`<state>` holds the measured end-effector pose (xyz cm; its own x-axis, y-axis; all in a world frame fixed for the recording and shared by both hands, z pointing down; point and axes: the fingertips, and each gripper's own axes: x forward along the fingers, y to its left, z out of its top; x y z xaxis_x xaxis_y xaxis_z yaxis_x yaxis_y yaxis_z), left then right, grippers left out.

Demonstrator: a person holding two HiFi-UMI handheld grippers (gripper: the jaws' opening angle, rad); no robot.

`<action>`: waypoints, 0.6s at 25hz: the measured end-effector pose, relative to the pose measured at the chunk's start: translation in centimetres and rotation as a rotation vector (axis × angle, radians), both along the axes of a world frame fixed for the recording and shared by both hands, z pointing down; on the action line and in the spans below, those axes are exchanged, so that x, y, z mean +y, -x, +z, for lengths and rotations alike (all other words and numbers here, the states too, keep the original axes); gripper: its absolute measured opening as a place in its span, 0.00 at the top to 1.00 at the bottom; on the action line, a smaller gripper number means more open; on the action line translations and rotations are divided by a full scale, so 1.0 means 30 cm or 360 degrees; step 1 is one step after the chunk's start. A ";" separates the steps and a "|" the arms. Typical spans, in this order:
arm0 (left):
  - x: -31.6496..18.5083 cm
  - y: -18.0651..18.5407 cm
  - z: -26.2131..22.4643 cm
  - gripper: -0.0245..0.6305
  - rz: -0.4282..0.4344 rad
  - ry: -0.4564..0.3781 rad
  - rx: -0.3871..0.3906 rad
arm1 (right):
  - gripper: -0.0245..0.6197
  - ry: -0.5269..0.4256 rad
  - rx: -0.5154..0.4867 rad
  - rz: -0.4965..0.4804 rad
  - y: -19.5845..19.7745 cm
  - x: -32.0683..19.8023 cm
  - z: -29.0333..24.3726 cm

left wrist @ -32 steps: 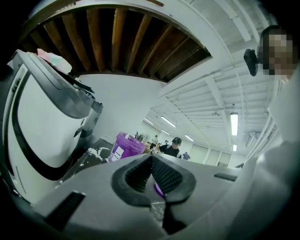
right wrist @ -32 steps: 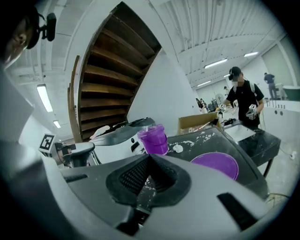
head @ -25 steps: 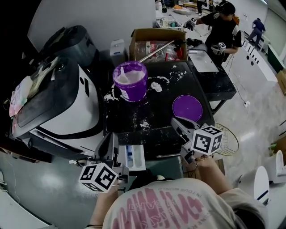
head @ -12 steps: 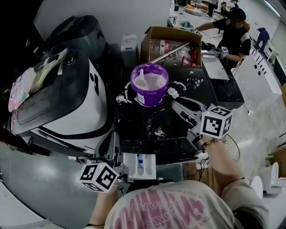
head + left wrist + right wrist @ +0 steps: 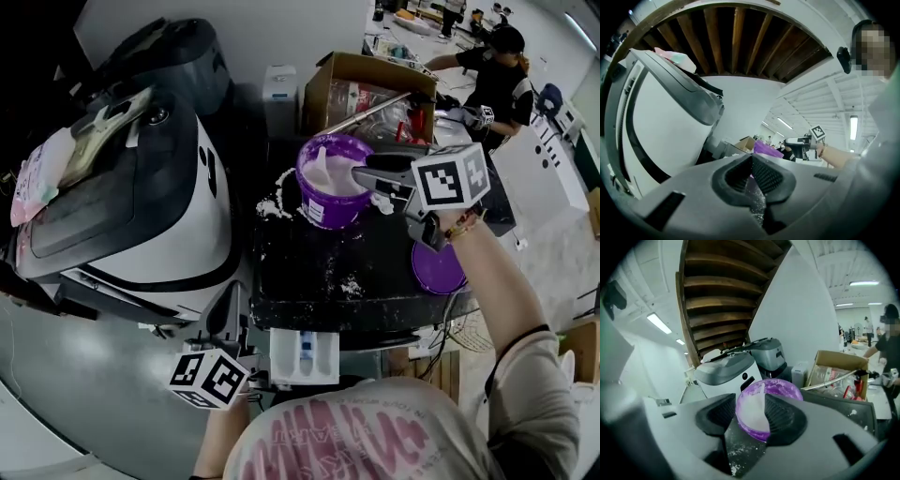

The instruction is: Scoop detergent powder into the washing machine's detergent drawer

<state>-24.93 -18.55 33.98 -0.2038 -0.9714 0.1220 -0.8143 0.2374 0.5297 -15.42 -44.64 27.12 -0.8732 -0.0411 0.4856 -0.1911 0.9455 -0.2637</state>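
Opening right tool (image 5: pixel 362 178) (empty), purple tub (image 5: pixel 323 210) beside; scoop (image 5: pixel 321 167) inside

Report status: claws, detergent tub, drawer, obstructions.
Right claw just opening, empty, at purple tub. Left claw shut, empty, left of open drawer. Scoop in tub, untouched. Nothing blocking; spilled powder on countertop.

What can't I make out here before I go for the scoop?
- Scoop: its bowl is buried in the powder inside the purple tub, in both the head view and the right gripper view. Only the handle shows.
- Detergent drawer: too small in the head view to tell what its compartments hold, and out of frame in both gripper views.
- Purple lid: partly hidden behind the right forearm in the head view.
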 end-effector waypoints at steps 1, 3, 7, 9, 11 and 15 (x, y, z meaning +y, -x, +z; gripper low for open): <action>0.007 0.013 0.006 0.96 -0.0014 0.0002 0.0007 | 0.66 0.0002 0.0049 -0.0026 0.026 -0.010 0.010; 0.022 0.037 0.022 0.96 -0.0036 0.0006 0.0018 | 0.66 0.0026 0.0135 -0.0074 0.077 -0.023 0.033; 0.058 0.071 0.076 0.96 -0.0097 0.0031 0.0060 | 0.66 -0.0005 0.0356 -0.0075 0.146 -0.079 0.103; 0.075 0.082 0.108 0.96 -0.0120 0.0041 0.0090 | 0.66 -0.0041 0.0443 -0.0056 0.171 -0.112 0.135; 0.095 0.091 0.137 0.96 -0.0156 0.0048 0.0122 | 0.66 -0.0032 0.0511 -0.0056 0.202 -0.128 0.167; 0.107 0.099 0.173 0.96 -0.0170 0.0075 0.0143 | 0.66 0.0028 0.0587 -0.0054 0.249 -0.145 0.194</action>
